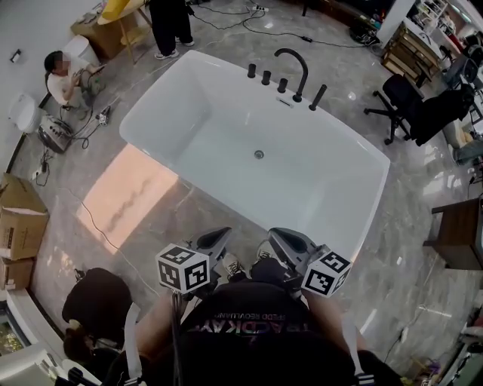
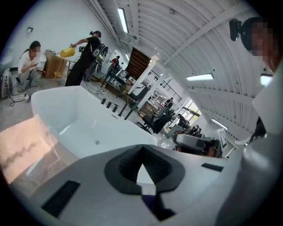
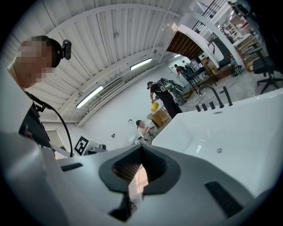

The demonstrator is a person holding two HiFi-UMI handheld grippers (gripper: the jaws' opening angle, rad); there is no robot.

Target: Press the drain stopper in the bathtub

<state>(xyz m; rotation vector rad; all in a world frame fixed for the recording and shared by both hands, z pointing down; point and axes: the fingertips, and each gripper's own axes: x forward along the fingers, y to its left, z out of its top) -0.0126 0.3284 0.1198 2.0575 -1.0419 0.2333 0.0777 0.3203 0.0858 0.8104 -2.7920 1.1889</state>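
Well to the left of the white rectangular bathtub point(image 1: 181, 113), a person point(image 1: 64, 77) sits on the grey marble floor, and brown cardboard boxes point(image 1: 19, 222) are cut off by the picture's edge. A pinkish patch of light point(image 1: 128, 197) lies on the floor against the bathtub's left side. Beyond its far left corner a standing person in black point(image 1: 172, 22) shows only from the waist down.

At the bathtub's near edge, the left claw point(image 1: 214, 241) is held close to the holder's body. Its own view shows its tips point(image 2: 141, 150) pressed together with nothing between them. The hand holding it is hidden under its marker cube.

The small round metal drain stopper point(image 1: 259, 154) sits in the middle of the bathtub's floor, well apart from both claws. It is too small to tell whether it is up or pressed down.

The right claw point(image 1: 288, 243) is also at the near edge, its tips point(image 3: 141, 149) closed and empty.

A black arched faucet point(image 1: 296, 71) with separate black handles stands on the bathtub's far rim. To the bathtub's right stands a black office chair point(image 1: 407, 102).
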